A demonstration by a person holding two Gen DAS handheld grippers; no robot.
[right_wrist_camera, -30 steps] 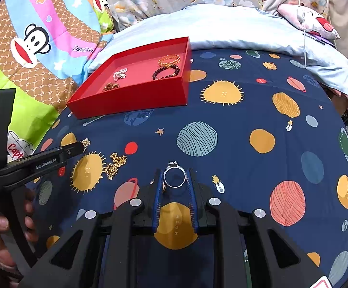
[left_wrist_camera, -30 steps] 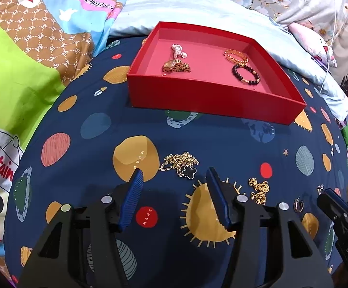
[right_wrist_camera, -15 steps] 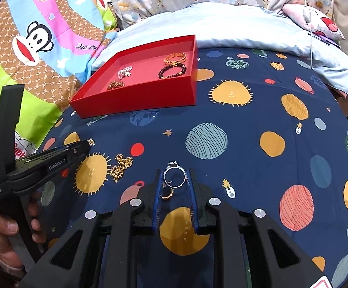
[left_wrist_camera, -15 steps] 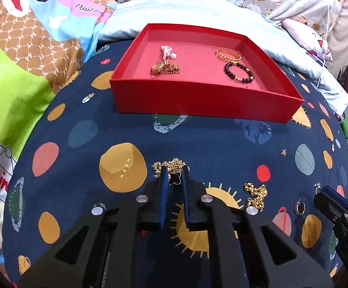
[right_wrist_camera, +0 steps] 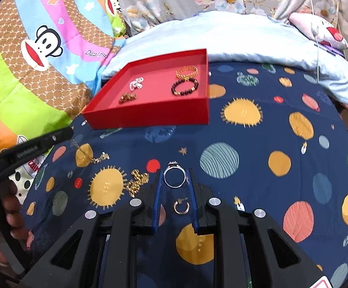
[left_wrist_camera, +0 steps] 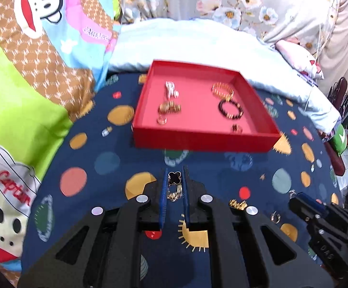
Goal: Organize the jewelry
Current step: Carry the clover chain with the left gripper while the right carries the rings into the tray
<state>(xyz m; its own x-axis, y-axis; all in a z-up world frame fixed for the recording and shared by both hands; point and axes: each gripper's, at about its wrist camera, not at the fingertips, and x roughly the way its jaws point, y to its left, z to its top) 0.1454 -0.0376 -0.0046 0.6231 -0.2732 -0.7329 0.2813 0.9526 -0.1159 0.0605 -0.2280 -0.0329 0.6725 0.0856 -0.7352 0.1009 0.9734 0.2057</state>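
Observation:
My left gripper (left_wrist_camera: 174,177) is shut on a gold chain necklace with a black clover pendant (left_wrist_camera: 174,178) and holds it above the navy planet bedspread; its chain (right_wrist_camera: 90,154) hangs down in the right wrist view. My right gripper (right_wrist_camera: 174,177) is shut on a silver ring (right_wrist_camera: 174,177), lifted off the cloth. The red tray (left_wrist_camera: 198,141) lies ahead with a gold bangle (left_wrist_camera: 222,90), a dark bead bracelet (left_wrist_camera: 230,109), a white piece (left_wrist_camera: 171,88) and gold pieces (left_wrist_camera: 169,107). The tray also shows in the right wrist view (right_wrist_camera: 150,116).
A gold chain (right_wrist_camera: 136,182) and a gold hoop earring (right_wrist_camera: 181,207) lie on the bedspread near my right gripper. A cartoon quilt (left_wrist_camera: 30,91) lies left, a pale blue blanket (left_wrist_camera: 198,45) behind the tray. The other gripper (left_wrist_camera: 322,223) is at the right edge.
My left gripper closed on the clover necklace and lifted it off the bedspread toward the tray. My right gripper rose with the silver ring, uncovering the hoop earring.

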